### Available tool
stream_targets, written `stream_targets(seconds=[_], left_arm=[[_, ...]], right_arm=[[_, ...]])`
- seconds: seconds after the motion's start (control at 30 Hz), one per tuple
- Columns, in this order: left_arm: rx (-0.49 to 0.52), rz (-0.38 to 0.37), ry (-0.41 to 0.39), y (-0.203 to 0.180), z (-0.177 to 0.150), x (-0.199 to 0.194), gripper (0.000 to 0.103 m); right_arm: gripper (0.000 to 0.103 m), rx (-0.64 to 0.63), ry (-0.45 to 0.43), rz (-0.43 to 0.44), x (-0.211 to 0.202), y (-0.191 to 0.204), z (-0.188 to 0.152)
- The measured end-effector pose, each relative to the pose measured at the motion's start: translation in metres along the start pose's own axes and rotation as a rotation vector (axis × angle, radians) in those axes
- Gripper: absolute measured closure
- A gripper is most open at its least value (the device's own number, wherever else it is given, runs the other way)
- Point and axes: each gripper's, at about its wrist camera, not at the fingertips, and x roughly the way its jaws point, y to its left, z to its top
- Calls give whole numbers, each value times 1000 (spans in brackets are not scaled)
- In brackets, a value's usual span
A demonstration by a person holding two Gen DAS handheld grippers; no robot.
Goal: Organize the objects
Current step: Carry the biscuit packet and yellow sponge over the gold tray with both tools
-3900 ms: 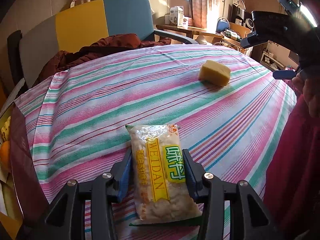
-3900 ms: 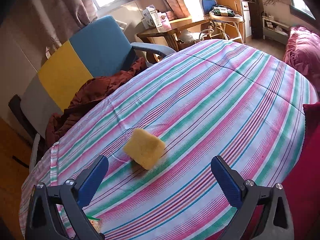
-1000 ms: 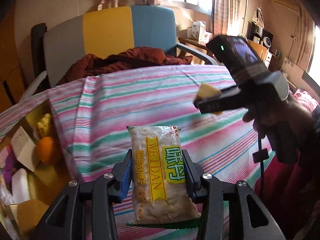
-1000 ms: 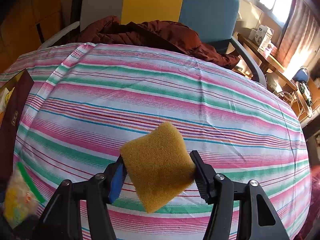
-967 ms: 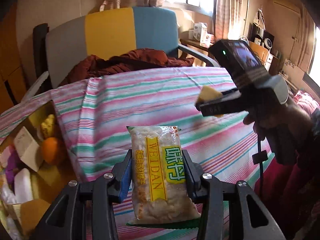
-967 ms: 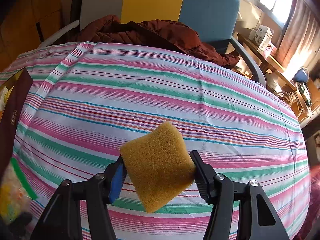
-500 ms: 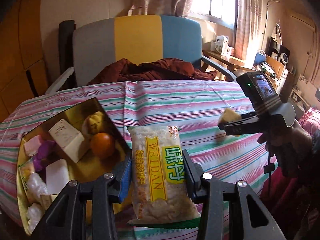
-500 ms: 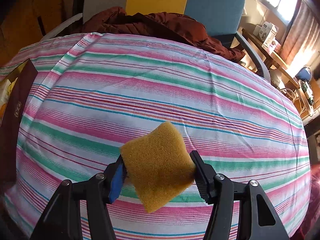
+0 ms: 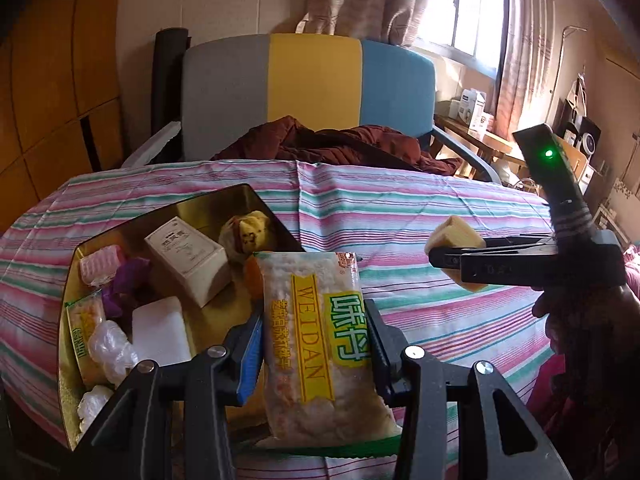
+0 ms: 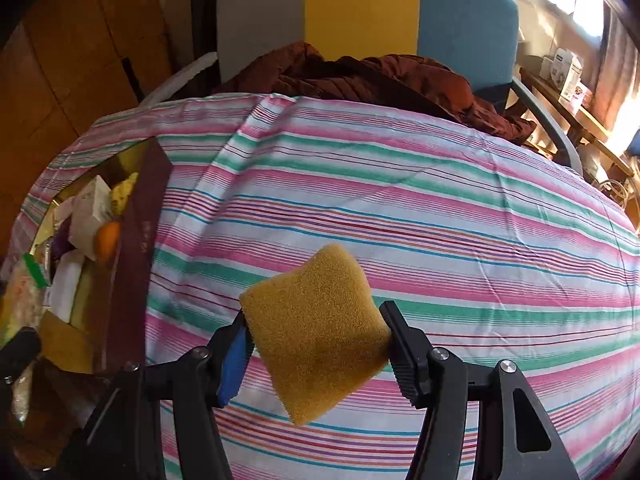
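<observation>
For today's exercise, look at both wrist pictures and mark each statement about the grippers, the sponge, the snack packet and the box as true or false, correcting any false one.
1. The left gripper grips a snack packet. True.
2. The right gripper is empty. False: it is shut on a yellow sponge.
3. The gold-lined box already holds an orange and a small white carton. True.
4. The sponge lies on the striped cloth. False: it is held clear above it.
5. The box stands on the chair. False: it sits on the striped cloth.
</observation>
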Motion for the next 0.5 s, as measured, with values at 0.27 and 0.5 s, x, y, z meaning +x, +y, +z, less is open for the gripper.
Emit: stream_targets(seconds=[0.27, 0.5], left_arm=[[-170, 4, 3, 72, 0, -16, 58], [-336, 23, 12, 144, -4, -27, 58]], right_arm=[[42, -35, -87, 152, -29, 69, 6], [42, -119, -122, 255, -39, 132, 6]])
